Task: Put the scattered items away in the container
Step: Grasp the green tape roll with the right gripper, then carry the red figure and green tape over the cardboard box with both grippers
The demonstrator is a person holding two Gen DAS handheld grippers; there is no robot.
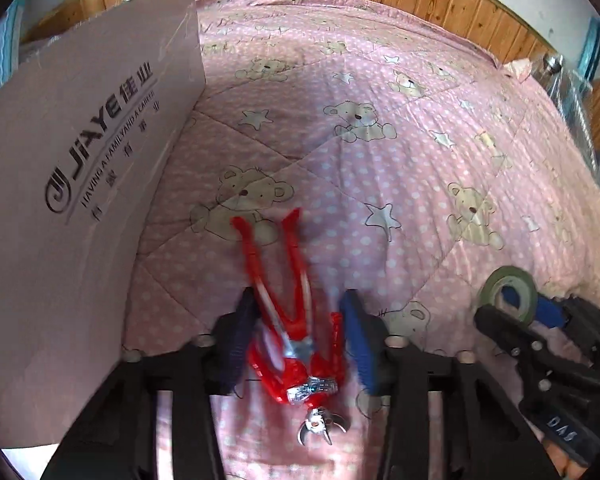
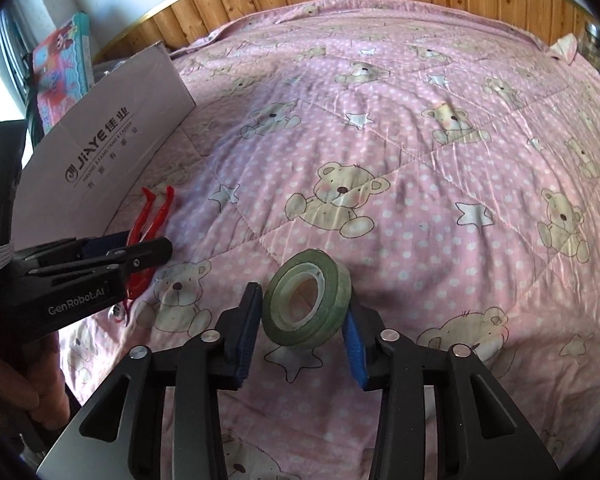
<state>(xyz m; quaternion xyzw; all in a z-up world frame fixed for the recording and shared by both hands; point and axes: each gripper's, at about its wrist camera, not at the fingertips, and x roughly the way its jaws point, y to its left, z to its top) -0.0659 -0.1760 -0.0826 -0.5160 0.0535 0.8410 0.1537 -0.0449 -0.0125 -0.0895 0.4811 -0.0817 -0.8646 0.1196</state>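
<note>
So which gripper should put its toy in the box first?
Probably the left gripper. Its red toy figure lies right beside the cardboard box, so the trip looks short. The right gripper has the green tape roll between its fingers, but farther from the box.

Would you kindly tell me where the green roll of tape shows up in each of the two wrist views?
Left wrist view: the green roll of tape sits at the lower right, between the right gripper's fingers.
Right wrist view: the roll is low in the centre, between that gripper's blue pads.
Shared landmark: the cardboard box printed JiAYE, on the left in both.
</note>
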